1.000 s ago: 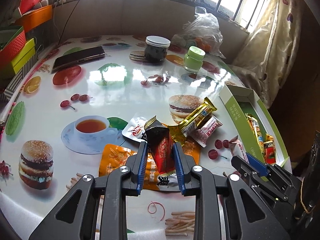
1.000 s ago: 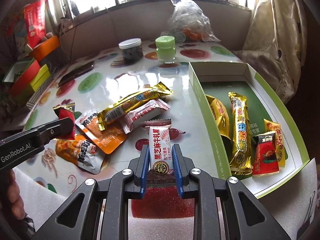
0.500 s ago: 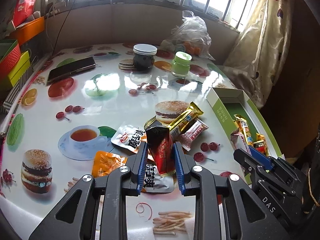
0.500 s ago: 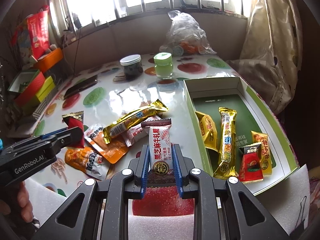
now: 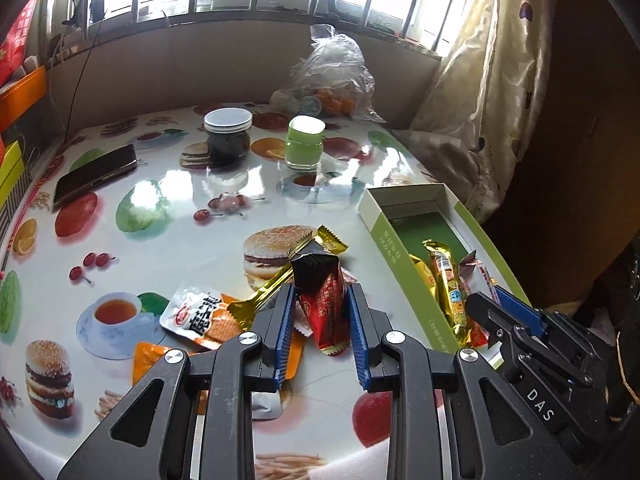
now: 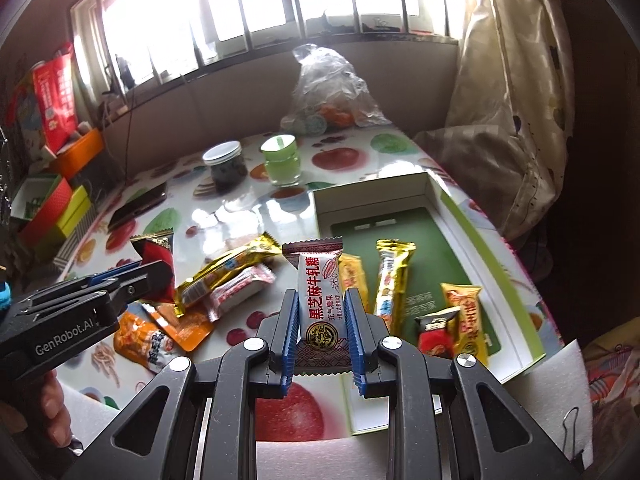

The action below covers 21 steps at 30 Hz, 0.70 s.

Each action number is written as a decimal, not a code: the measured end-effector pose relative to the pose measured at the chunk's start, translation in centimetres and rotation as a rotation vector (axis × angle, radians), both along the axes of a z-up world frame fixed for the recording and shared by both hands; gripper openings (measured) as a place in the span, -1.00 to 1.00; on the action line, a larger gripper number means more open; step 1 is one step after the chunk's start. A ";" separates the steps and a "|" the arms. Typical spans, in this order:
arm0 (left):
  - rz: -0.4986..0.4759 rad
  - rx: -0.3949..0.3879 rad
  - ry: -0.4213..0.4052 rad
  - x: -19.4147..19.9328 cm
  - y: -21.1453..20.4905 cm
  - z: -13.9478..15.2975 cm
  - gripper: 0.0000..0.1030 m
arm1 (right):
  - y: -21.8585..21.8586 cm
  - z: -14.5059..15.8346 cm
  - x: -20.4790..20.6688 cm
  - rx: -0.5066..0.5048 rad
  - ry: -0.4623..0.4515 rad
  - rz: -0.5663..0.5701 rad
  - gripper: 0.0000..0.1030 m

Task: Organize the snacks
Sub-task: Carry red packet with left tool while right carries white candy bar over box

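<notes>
Daylight floods through a barred window (image 6: 248, 12) running the length of the far wall, above a plain grey-brown wall panel (image 5: 192, 76). A cream curtain (image 5: 492, 92) printed with small fruit hangs at the right, its hem bunched against the tabletop (image 5: 168, 236), whose glossy food-print cover shines with glare. Orange, red and green boxes (image 6: 56, 204) stack at the left

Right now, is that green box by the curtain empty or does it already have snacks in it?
Partly filled. The green box has no lid on, and several wrapped snacks lie on its floor; the far half shows bare green bottom.
</notes>
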State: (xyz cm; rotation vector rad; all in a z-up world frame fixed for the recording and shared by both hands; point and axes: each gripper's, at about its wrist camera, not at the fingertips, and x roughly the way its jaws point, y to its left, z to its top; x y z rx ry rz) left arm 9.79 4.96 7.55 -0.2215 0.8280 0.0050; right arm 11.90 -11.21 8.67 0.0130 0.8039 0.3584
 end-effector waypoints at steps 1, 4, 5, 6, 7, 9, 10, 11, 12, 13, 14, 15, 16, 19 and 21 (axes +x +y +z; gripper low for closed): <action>-0.010 -0.003 -0.001 0.4 -0.3 0.1 -0.47 | -0.4 0.0 0.1 0.000 0.001 -0.009 -0.59; -0.034 -0.010 -0.003 1.3 -1.2 0.2 -0.47 | -1.4 0.1 0.6 0.000 0.003 -0.031 -0.59; -0.042 -0.012 -0.003 1.6 -1.5 0.3 -0.47 | -1.7 0.1 0.8 -0.001 0.002 -0.040 -0.59; -0.050 -0.013 -0.005 1.9 -1.7 0.3 -0.47 | -2.1 0.1 0.9 -0.001 0.002 -0.048 -0.59; -0.060 -0.016 -0.007 2.2 -2.0 0.3 -0.47 | -2.5 0.0 1.1 0.000 0.003 -0.057 -0.59; -0.073 -0.021 -0.007 2.9 -2.6 0.2 -0.47 | -3.2 -0.1 1.4 0.001 0.009 -0.075 -0.59; -0.078 -0.024 -0.007 3.2 -2.8 0.2 -0.47 | -3.6 -0.1 1.6 0.001 0.011 -0.082 -0.59; -0.083 -0.026 -0.003 3.6 -3.1 0.1 -0.47 | -3.9 -0.2 1.8 -0.001 0.012 -0.088 -0.59; -0.089 -0.026 -0.001 3.9 -3.3 0.1 -0.47 | -4.2 -0.3 1.9 -0.004 0.013 -0.092 -0.59; -0.093 -0.027 0.001 4.3 -3.6 0.1 -0.47 | -4.4 -0.4 2.1 -0.006 0.016 -0.096 -0.59; -0.097 -0.029 0.004 4.6 -3.8 0.0 -0.47 | -4.6 -0.5 2.3 -0.008 0.018 -0.099 -0.59; -0.104 -0.029 0.005 4.9 -4.2 -0.1 -0.47 | -4.8 -0.6 2.5 -0.011 0.020 -0.106 -0.59; -0.110 -0.028 0.008 5.2 -4.4 -0.2 -0.47 | -5.1 -0.8 2.7 -0.012 0.024 -0.113 -0.59; -0.131 -0.037 0.022 6.3 -5.2 -0.5 -0.47 | -6.0 -1.2 3.3 -0.011 0.035 -0.136 -0.59; -0.144 -0.036 0.026 6.8 -5.7 -0.7 -0.47 | -6.5 -1.4 3.6 -0.014 0.043 -0.142 -0.59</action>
